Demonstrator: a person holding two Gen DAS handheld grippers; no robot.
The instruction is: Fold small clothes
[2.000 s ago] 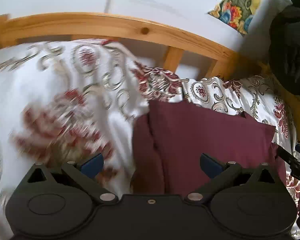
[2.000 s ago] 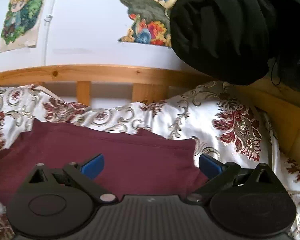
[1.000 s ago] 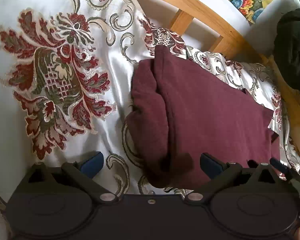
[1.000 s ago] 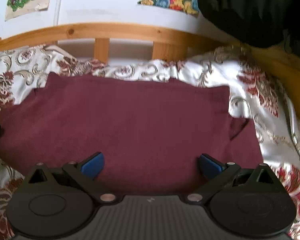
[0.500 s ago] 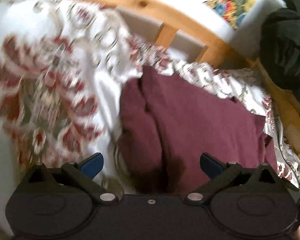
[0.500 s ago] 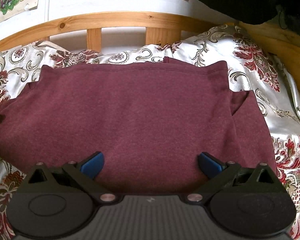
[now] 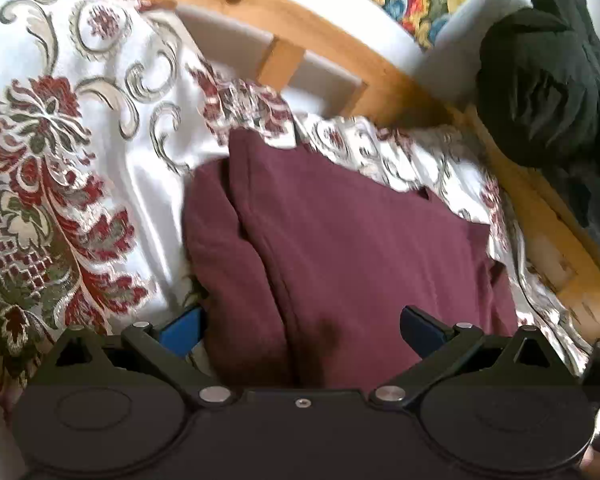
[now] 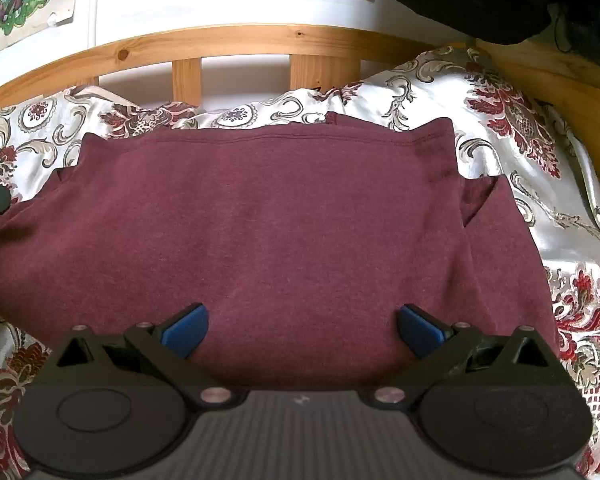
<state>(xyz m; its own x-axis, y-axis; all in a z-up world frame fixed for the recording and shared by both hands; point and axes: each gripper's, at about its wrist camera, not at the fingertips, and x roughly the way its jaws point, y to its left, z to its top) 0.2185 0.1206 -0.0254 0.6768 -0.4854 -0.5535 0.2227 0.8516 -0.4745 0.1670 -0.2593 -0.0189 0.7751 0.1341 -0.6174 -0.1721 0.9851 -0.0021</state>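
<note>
Maroon garment [image 8: 260, 220] lies on floral bedspread [image 8: 512, 128] by wooden headboard [image 8: 236, 40]; both tongs wide.

Both wrist views close above one maroon garment [image 7: 340, 248] [image 8: 260, 232], facing headboard [image 8: 236, 40].

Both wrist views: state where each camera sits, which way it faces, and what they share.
Left wrist: on the open left gripper, over the maroon garment's left folded edge, facing the headboard.
Right wrist: on the open right gripper, centred over the garment, facing the headboard.
Shared: garment, floral bedspread, headboard.
</note>
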